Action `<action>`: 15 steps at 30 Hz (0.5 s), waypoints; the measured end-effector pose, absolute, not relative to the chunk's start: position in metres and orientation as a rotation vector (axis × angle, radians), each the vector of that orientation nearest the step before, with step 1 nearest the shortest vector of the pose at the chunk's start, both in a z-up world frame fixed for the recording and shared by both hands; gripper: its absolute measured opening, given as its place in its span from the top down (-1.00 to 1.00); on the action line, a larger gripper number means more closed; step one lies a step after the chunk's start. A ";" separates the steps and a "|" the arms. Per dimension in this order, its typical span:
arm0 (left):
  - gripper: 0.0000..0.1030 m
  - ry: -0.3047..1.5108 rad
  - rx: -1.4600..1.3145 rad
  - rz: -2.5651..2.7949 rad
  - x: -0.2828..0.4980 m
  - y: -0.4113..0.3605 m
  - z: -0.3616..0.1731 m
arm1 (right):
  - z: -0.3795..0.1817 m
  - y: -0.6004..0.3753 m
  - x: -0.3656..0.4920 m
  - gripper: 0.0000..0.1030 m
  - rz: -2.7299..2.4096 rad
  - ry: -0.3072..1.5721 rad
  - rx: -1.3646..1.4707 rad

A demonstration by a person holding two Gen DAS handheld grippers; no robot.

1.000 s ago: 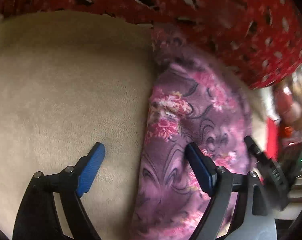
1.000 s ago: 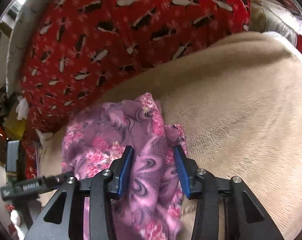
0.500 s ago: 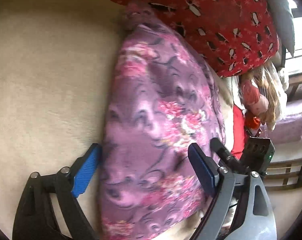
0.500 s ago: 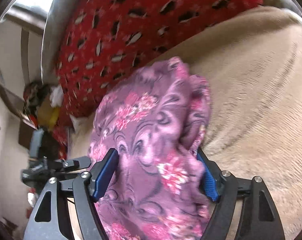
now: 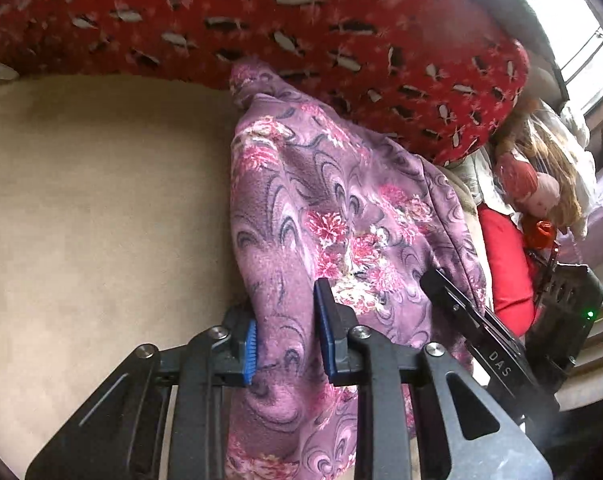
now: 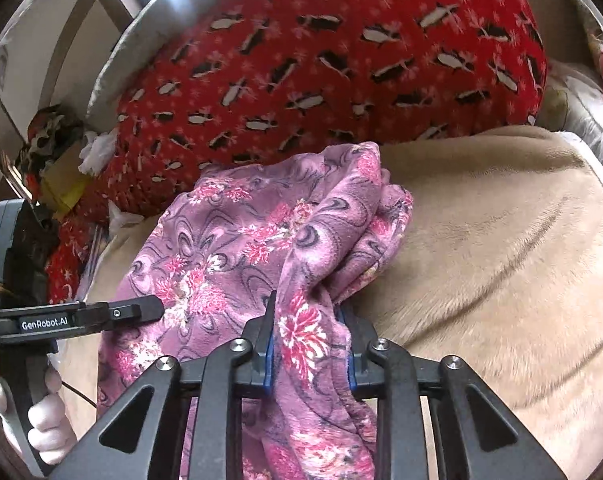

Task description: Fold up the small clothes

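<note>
A purple fleece garment [image 5: 321,200] with pink flowers hangs bunched over the beige blanket [image 5: 101,220]. My left gripper [image 5: 287,330] is closing its jaws on the garment's near left edge, and the blue pads press a fold of cloth. In the right wrist view the same garment [image 6: 229,248] drapes down between my right gripper [image 6: 307,340], whose jaws are also closing with a thick fold pinched between the pads. The left gripper's finger [image 6: 133,310] shows at the left, held by a person's hand [image 6: 45,420]. The right gripper's finger [image 5: 461,308] crosses the cloth in the left wrist view.
A red cushion [image 5: 301,20] with a black-and-white pattern lies behind the garment, also seen as the red cushion [image 6: 321,60]. A doll [image 5: 533,184] and red cloth [image 5: 505,264] sit at the right by a window [image 5: 573,20]. Beige blanket [image 6: 501,260] spreads to the right.
Both pairs of jaws have narrowed onto the garment. The left gripper moved from beside the cloth onto its edge. The garment has been drawn up off the blanket and hangs more upright.
</note>
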State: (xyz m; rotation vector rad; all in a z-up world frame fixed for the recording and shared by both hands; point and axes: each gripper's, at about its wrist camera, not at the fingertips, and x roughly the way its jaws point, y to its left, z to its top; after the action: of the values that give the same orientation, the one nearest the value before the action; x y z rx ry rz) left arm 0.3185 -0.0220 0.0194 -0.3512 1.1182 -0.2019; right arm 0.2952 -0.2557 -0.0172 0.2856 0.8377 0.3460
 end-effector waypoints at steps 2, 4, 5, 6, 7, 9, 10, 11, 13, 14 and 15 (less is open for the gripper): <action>0.57 1.104 -0.354 -0.189 0.305 -0.015 0.029 | -0.007 -0.249 0.283 0.52 0.355 0.817 0.275; 0.57 1.091 -0.359 -0.182 0.290 -0.008 0.036 | 0.003 -0.241 0.269 0.52 0.365 0.801 0.266; 0.57 1.085 -0.360 -0.179 0.285 -0.005 0.039 | 0.008 -0.236 0.262 0.52 0.371 0.794 0.264; 0.57 1.077 -0.359 -0.173 0.276 0.001 0.043 | 0.011 -0.231 0.256 0.52 0.376 0.789 0.263; 0.57 1.072 -0.355 -0.169 0.271 0.002 0.045 | 0.015 -0.226 0.248 0.52 0.381 0.783 0.262; 0.57 1.062 -0.340 -0.154 0.256 0.011 0.051 | 0.019 -0.218 0.235 0.52 0.390 0.771 0.258; 0.57 1.060 -0.336 -0.147 0.251 0.014 0.052 | 0.021 -0.213 0.228 0.52 0.393 0.766 0.253; 0.57 1.060 -0.332 -0.139 0.245 0.019 0.054 | 0.023 -0.208 0.221 0.52 0.398 0.765 0.250; 0.57 1.059 -0.335 -0.128 0.235 0.026 0.056 | 0.026 -0.199 0.212 0.52 0.408 0.770 0.249; 0.57 1.059 -0.336 -0.123 0.231 0.030 0.057 | 0.027 -0.194 0.207 0.52 0.412 0.772 0.245; 0.57 1.057 -0.338 -0.115 0.224 0.036 0.058 | 0.028 -0.190 0.204 0.52 0.416 0.774 0.243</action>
State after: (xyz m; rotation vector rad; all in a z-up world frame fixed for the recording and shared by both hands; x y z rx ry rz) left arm 0.2239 0.0360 0.0585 -0.3381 1.0566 -0.1153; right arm 0.2037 -0.1898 0.0276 0.2433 0.7738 0.4159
